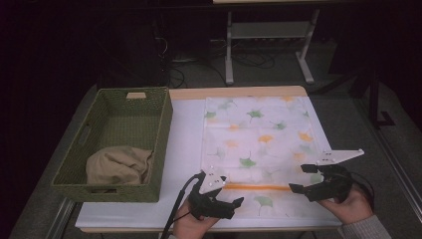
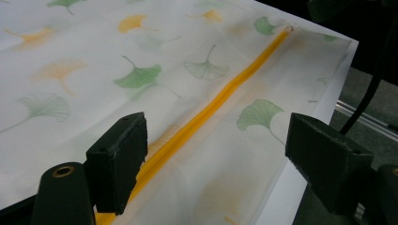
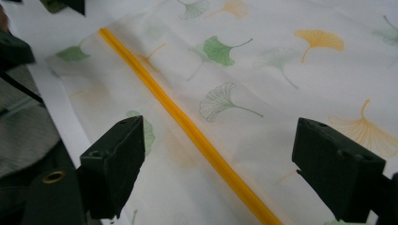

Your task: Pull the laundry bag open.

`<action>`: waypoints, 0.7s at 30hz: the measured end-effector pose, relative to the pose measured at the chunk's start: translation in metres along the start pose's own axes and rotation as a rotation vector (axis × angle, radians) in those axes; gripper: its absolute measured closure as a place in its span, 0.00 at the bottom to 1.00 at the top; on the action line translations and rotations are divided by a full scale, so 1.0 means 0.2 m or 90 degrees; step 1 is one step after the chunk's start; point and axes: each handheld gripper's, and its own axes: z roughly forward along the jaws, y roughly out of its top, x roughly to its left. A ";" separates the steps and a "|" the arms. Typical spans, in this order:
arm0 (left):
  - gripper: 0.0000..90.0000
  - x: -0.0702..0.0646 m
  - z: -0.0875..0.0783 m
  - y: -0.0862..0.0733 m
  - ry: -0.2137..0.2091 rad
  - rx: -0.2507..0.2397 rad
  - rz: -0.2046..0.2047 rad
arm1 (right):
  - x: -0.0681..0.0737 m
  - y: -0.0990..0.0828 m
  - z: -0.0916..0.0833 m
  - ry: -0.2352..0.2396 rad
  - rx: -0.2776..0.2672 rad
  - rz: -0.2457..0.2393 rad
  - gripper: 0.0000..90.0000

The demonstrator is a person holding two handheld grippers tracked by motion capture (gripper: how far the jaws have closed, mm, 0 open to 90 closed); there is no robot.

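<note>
Both grippers' fingers (image 2: 122, 164) (image 3: 112, 164) spread wide — empty, above the cloth (image 1: 259, 144).

A white cloth bag (image 1: 256, 144) printed with green and orange ginkgo leaves lies flat on the table, its orange zipper (image 1: 259, 187), apparently closed, running along the near edge.

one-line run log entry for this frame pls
left hand-held gripper: open, empty | right hand-held gripper: open, empty | leaf-print cloth: flat on table | basket: beige cloth inside

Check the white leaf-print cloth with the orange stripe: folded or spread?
Spread: the white leaf-print cloth lies flat on the table, its orange stripe running straight.
</note>
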 end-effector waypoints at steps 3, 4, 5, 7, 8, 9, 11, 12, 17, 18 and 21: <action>0.26 -0.02 0.04 0.00 -0.011 0.003 0.004 | -0.01 -0.02 -0.02 -0.005 0.003 0.005 0.20; 0.30 -0.03 0.06 0.01 -0.007 0.001 0.013 | -0.03 -0.03 -0.03 -0.010 0.006 0.008 0.20; 0.30 -0.04 0.07 0.02 -0.009 0.000 0.009 | -0.04 -0.04 -0.03 -0.008 0.007 0.011 0.20; 0.30 -0.04 0.09 0.05 -0.023 0.005 -0.004 | -0.06 -0.05 -0.04 -0.008 0.012 0.023 0.20; 0.29 -0.04 0.09 0.05 -0.023 0.005 -0.004 | -0.06 -0.06 -0.04 -0.016 0.016 0.025 0.20; 0.30 -0.05 0.11 0.07 -0.036 0.014 -0.010 | -0.07 -0.06 -0.05 -0.022 0.018 0.028 0.21; 0.30 -0.05 0.13 0.09 -0.033 0.025 -0.002 | -0.09 -0.07 -0.05 -0.026 0.021 0.035 0.21; 0.30 -0.05 0.13 0.09 -0.033 0.025 -0.002 | -0.09 -0.07 -0.05 -0.026 0.021 0.035 0.21; 0.32 -0.05 0.20 0.17 -0.069 0.058 -0.025 | -0.14 -0.10 -0.09 -0.043 0.038 0.068 0.25; 0.34 -0.05 0.20 0.17 -0.069 0.058 -0.025 | -0.14 -0.10 -0.09 -0.043 0.038 0.068 0.25; 0.34 -0.05 0.23 0.20 -0.081 0.064 -0.041 | -0.16 -0.11 -0.11 -0.060 0.049 0.082 0.27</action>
